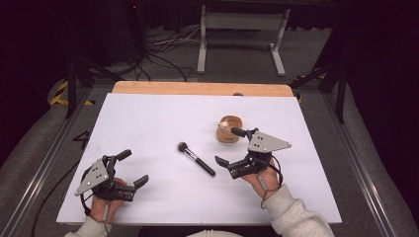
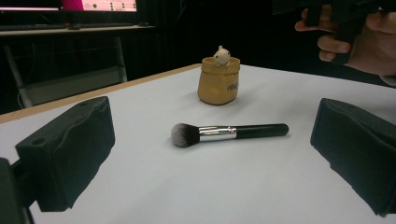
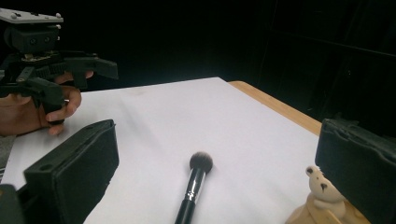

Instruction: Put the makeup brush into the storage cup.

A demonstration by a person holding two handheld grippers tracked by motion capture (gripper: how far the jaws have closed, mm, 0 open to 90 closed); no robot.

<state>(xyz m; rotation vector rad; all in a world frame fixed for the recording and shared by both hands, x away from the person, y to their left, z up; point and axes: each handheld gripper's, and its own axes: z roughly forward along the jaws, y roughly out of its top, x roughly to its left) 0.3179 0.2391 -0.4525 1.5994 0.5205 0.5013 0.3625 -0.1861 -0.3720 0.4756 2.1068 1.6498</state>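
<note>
A black-handled makeup brush [image 1: 196, 159] [image 2: 229, 133] [image 3: 194, 186] with a silver ferrule lies flat mid-table, bristles toward the far left. A tan pot [image 1: 229, 133] [image 2: 218, 81] with a small bear figure [image 3: 322, 186] peeking out stands just beyond it to the right. My right gripper [image 1: 228, 146] [image 3: 219, 158] is open and empty, hovering between the brush's handle end and the pot. Near the front left, my left gripper [image 1: 133, 168] [image 2: 210, 154] is also open and empty, facing the brush from a distance.
A white sheet [image 1: 163, 118] covers the table, with a wooden strip [image 1: 197, 88] along the far edge. Beyond it stand a white metal frame [image 1: 242, 22] and floor cables [image 1: 163, 49]. A lit monitor [image 2: 102, 5] shows in the left gripper view.
</note>
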